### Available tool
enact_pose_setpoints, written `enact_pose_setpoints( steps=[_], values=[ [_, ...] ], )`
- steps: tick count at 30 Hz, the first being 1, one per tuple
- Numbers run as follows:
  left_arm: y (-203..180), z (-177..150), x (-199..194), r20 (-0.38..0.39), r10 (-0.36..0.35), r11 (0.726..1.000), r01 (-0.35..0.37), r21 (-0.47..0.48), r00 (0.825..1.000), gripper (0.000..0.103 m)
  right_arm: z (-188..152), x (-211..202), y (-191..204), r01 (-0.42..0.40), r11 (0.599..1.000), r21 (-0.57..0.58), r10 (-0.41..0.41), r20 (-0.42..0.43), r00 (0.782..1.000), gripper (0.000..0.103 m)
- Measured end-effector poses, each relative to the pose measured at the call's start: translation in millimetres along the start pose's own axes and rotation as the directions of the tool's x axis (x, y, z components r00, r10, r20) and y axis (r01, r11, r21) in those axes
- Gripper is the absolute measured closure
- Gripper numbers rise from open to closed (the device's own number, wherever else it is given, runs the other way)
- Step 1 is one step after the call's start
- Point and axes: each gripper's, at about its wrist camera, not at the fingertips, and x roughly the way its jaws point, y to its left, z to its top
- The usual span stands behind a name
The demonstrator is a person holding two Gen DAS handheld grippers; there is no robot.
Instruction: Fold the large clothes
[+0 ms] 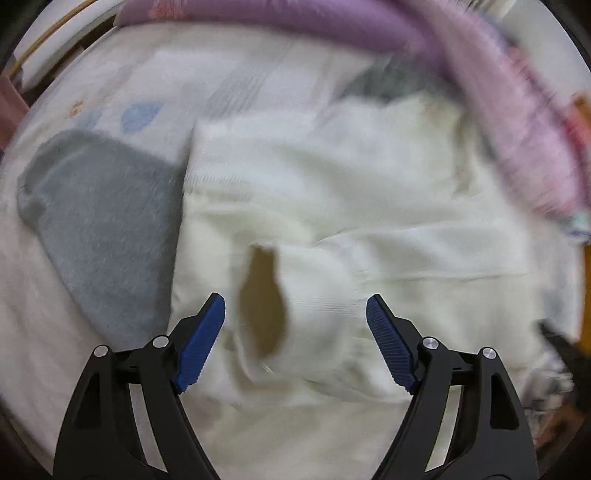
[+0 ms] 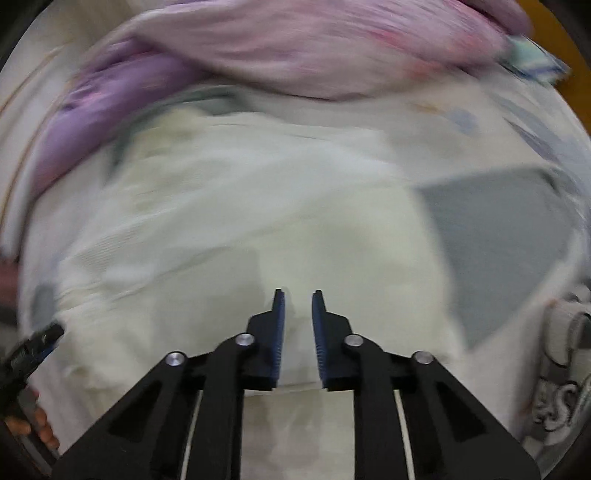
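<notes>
A large cream-white knitted garment (image 1: 332,192) lies spread on a bed; it also fills the middle of the right wrist view (image 2: 229,206). Its sleeve cuff (image 1: 295,306), with a dark opening, lies between my left fingers. My left gripper (image 1: 295,325) is wide open just above the cuff and holds nothing. My right gripper (image 2: 298,314) hovers over the garment with its fingers a narrow gap apart and nothing between them. Both views are blurred by motion.
A grey folded cloth (image 1: 99,229) lies left of the garment and shows in the right wrist view (image 2: 498,251). A purple-pink blanket (image 1: 369,33) is bunched along the far side (image 2: 295,48). The left gripper (image 2: 33,350) shows at the lower left edge.
</notes>
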Motion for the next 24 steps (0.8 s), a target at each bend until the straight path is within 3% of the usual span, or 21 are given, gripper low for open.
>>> enact_pose_setpoints(
  steps=[2,4,8,10,11,12,14,18,21,24],
  values=[
    [7.1,1.6,19.2,-0.037,0.000,0.999,-0.001,-0.039,0.999,0.023,1.7,26.0,-25.2,-0.005,0.997,0.082,0.011,-0.078,0.997,0.091],
    [10.2,3.7,29.5,-0.055,-0.001,0.999,-0.002,-0.053,0.998,0.023,-1.8,53.8,-39.7,-0.053,0.988,0.146,0.076,-0.157,0.985,0.094],
    [2.2,7.2,30.7,-0.067,0.029,0.999,-0.028,0.014,0.997,0.023,3.9,59.8,-34.1,-0.067,0.990,0.121,0.090,-0.193,0.977,0.091],
    [5.0,13.7,17.6,-0.058,-0.038,0.999,0.038,0.000,0.998,0.023,13.1,44.4,-30.8,-0.096,0.986,0.138,0.121,-0.182,0.976,0.088],
    [10.6,19.2,8.8,-0.042,-0.096,0.995,0.094,-0.032,0.995,0.023,19.3,35.8,-29.7,-0.114,0.983,0.141,0.137,-0.162,0.977,0.083],
    [20.4,26.9,1.5,-0.026,-0.153,0.985,0.151,-0.085,0.988,0.023,28.0,29.8,-30.5,-0.113,0.984,0.135,0.132,-0.144,0.981,0.068],
    [43.2,44.0,-3.2,0.002,-0.206,0.962,0.203,-0.184,0.979,0.022,49.0,20.4,-28.4,-0.102,0.989,0.111,0.112,-0.097,0.989,0.054],
    [87.8,92.8,9.7,0.026,-0.125,0.952,0.127,-0.280,0.992,0.021,105.3,32.7,-35.2,-0.083,0.991,0.108,0.091,-0.067,0.994,0.053],
    [101.4,129.5,28.6,-0.011,-0.042,0.961,0.037,-0.274,0.999,0.021,143.7,55.0,-38.8,-0.060,0.990,0.126,0.071,-0.079,0.994,0.050],
    [95.4,158.3,45.3,-0.065,-0.015,0.977,0.001,-0.211,0.998,0.018,171.3,75.3,-46.4,-0.024,0.992,0.120,0.037,-0.105,0.994,0.049]
  ],
)
